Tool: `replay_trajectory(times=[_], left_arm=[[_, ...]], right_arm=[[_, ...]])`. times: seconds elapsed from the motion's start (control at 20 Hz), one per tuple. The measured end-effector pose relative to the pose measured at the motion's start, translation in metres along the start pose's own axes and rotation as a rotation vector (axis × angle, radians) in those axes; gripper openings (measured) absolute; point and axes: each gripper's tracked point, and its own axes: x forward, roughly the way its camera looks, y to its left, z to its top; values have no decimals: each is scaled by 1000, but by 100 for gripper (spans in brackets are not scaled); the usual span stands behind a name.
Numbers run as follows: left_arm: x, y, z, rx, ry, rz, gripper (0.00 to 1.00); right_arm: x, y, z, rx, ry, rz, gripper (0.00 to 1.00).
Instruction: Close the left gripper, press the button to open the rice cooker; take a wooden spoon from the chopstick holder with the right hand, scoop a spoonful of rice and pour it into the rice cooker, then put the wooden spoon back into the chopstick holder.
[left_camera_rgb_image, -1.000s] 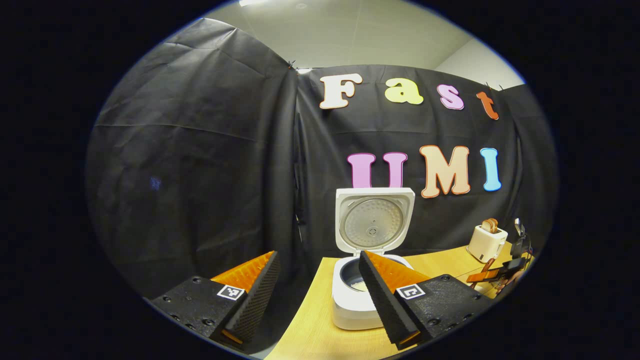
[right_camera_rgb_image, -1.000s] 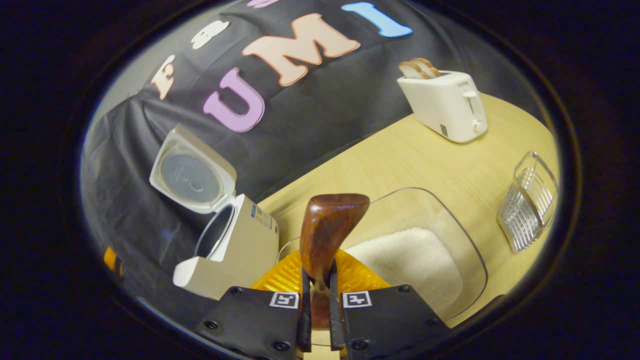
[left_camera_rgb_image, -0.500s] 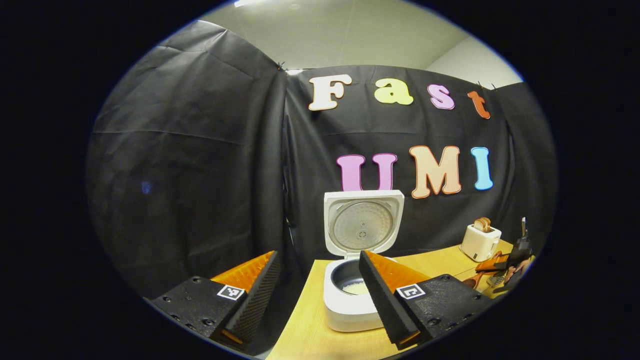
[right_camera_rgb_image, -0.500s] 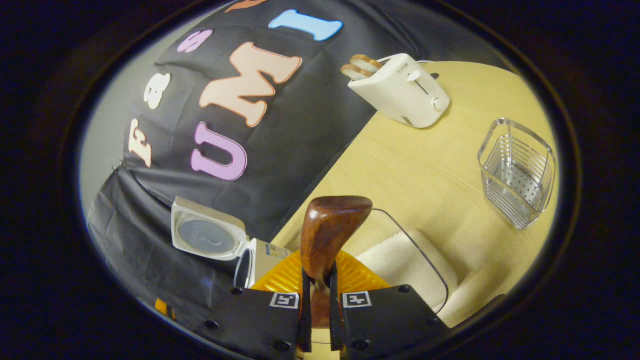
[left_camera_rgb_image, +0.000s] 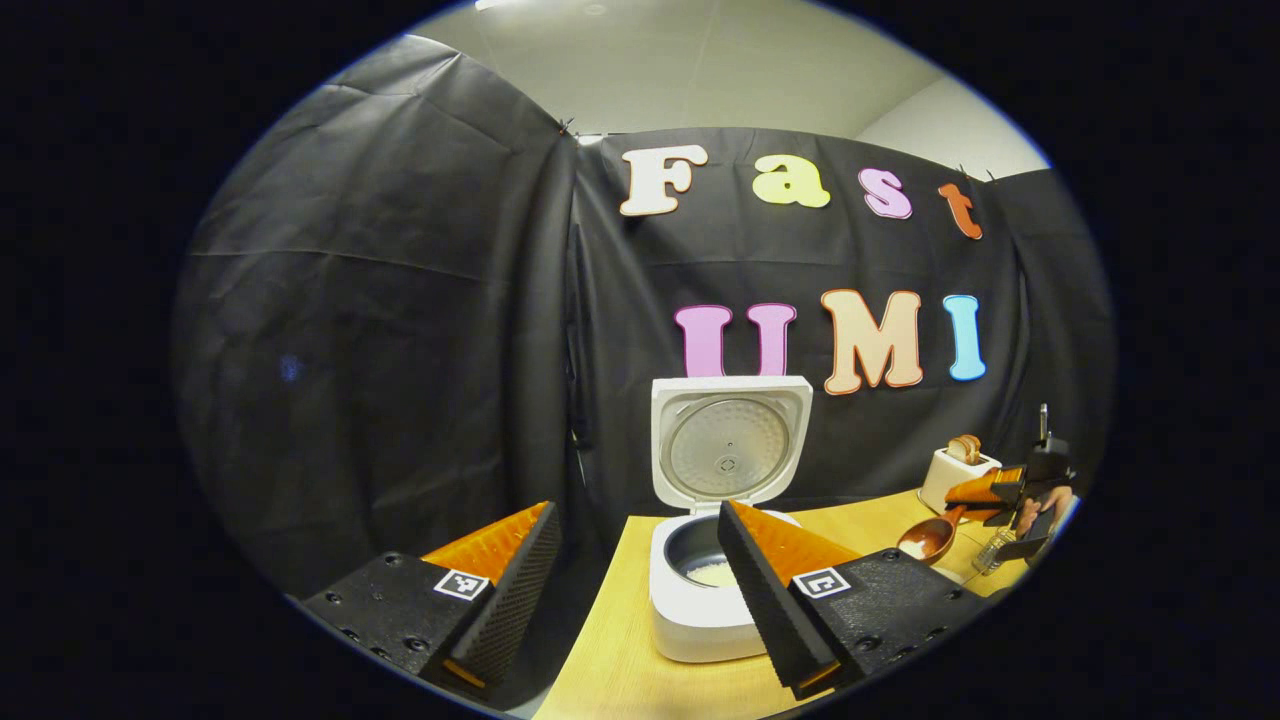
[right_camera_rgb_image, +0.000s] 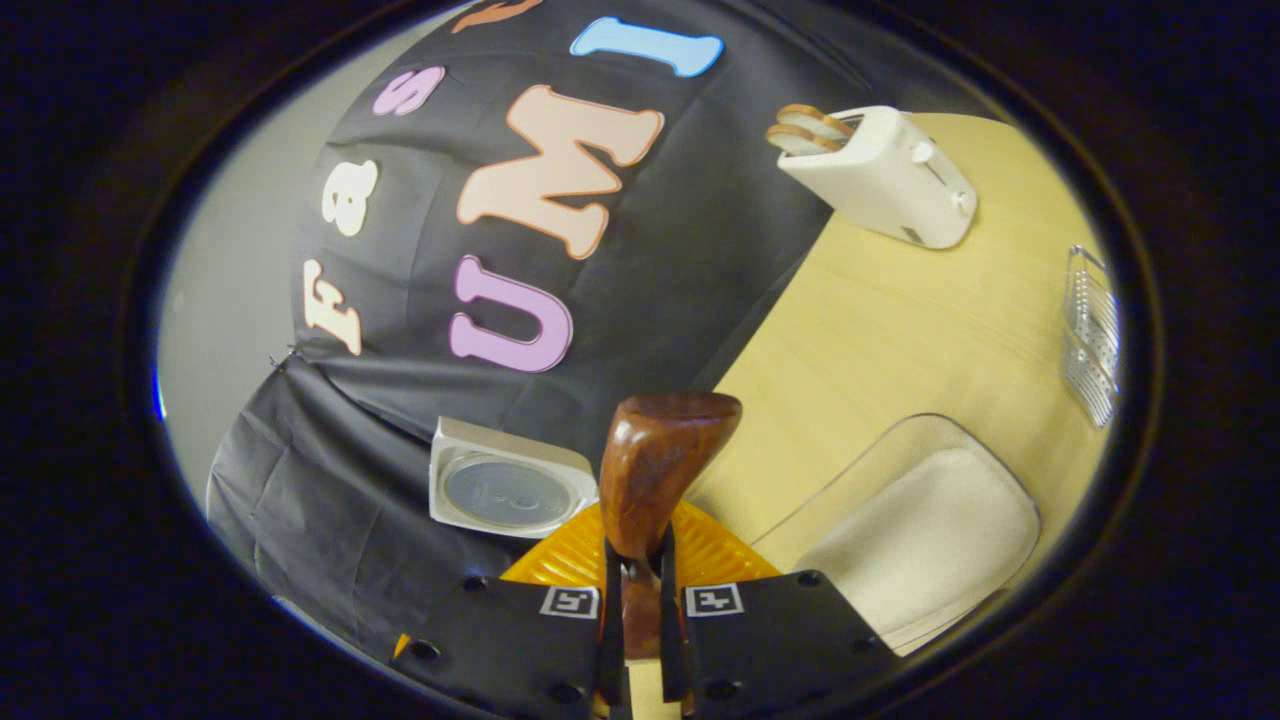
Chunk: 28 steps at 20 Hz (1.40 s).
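The rice cooker (left_camera_rgb_image: 715, 590) stands open on the tabletop (right_camera_rgb_image: 900, 320), rice already inside, and the left gripper (left_camera_rgb_image: 635, 590) hangs before it with fingers spread apart. The right gripper (right_camera_rgb_image: 635, 600) clamps the wooden spoon (right_camera_rgb_image: 655, 470) by its handle; since the grip looks narrow, the spoon could twist or miss the chopstick holder (right_camera_rgb_image: 1090, 335) on its return.

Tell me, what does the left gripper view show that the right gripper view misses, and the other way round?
Left gripper view: the open left claw and the inside of the rice cooker, with rice lying in its pot.
Right gripper view: the clear tub of rice, the wire chopstick holder, and, up close, the right claw shut on the wooden spoon.
Shared: the cooker's raised lid, the toaster, the spoon and the table.
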Motion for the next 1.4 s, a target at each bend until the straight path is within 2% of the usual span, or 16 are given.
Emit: replay_trajectory(times=[0.2,0.35,0.4,0.75,0.8,0.95,1.1,1.25,1.3,1.4], left_arm=[[-4,17,-2,-17,-1,33,94],[-8,28,-9,-31,13,45,94],[-9,33,-11,-32,16,50,94],[-17,56,-21,-58,34,87,94],[-18,59,-22,-60,35,92,94],[-18,66,-25,-71,39,102,94],[-19,71,-29,-81,40,111,94],[-18,76,-28,-96,37,119,93],[-18,76,-28,-102,34,117,95],[-17,76,-29,-103,31,118,93]], right_arm=[[28,44,-11,-16,20,44,16],[60,71,-26,-101,16,43,15],[68,80,-33,-120,18,45,19],[131,121,-72,-285,6,41,17],[139,124,-77,-323,7,37,19],[156,128,-93,-464,-5,6,17],[164,134,-107,-671,-26,-18,15],[165,150,-121,-869,-59,1,17],[165,152,-124,-900,-59,9,17],[166,157,-132,-930,-50,16,17]])
